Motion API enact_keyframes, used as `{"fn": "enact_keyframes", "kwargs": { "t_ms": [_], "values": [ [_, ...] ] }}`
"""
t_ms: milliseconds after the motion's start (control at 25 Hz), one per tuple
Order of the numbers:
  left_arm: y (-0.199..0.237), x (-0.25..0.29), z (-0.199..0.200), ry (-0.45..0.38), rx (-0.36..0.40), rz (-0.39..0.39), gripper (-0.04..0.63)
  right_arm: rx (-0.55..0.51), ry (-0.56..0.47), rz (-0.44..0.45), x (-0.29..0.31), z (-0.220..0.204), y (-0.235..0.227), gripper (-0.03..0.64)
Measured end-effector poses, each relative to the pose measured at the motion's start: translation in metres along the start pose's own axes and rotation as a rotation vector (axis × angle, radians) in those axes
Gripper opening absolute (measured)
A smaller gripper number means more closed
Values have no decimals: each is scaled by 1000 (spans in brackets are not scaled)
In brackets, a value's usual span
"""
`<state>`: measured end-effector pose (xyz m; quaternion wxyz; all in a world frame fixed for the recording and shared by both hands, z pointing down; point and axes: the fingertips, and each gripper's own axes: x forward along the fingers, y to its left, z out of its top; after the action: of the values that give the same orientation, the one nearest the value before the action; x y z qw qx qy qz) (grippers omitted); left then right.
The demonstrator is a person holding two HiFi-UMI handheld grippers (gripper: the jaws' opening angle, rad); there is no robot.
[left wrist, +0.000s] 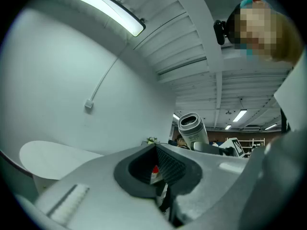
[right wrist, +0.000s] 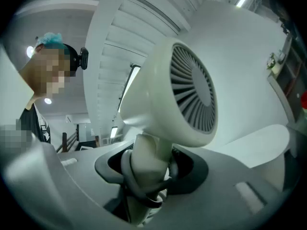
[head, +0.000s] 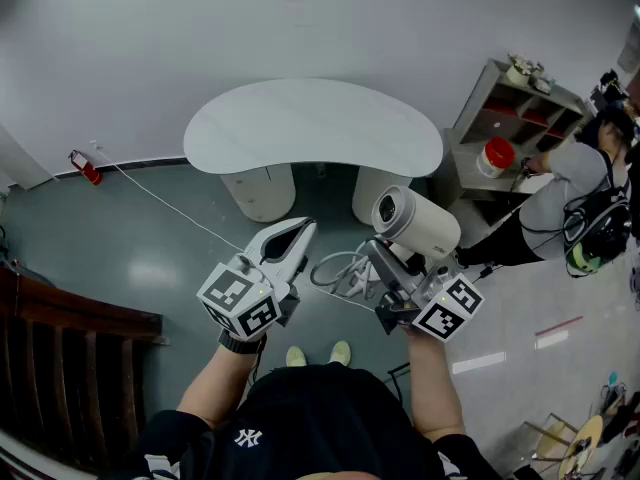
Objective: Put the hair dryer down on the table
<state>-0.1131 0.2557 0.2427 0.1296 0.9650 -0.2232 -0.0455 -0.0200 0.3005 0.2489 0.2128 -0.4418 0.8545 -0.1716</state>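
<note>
One hair dryer (head: 415,223) in right gripper (head: 390,266), handle (right wrist: 144,162) partly hidden

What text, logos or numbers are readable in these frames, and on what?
"NY": white interlocked letters on the person's black shirt.
Hair dryer: faint print on the barrel, too small to read.
Marker cubes: black-and-white square patterns only, no letters.

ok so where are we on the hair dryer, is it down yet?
Done: the right gripper is shut on the hair dryer, by its handle. In hand: the dryer is held in the air, short of the white table. Left: bring it over, set it down, open the jaws. The left gripper holds nothing.
</note>
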Motion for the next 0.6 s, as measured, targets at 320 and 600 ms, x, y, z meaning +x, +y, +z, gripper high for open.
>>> {"fn": "enact_keyframes", "kwargs": {
  "t_ms": [320,600],
  "values": [
    [0,3,-3,-7,1,21,0,-5,6,16,-2,-2,-5,209],
    [-3,4,-10,-8,4,48,0,-15,28,32,-9,-2,-9,209]
  ]
}}
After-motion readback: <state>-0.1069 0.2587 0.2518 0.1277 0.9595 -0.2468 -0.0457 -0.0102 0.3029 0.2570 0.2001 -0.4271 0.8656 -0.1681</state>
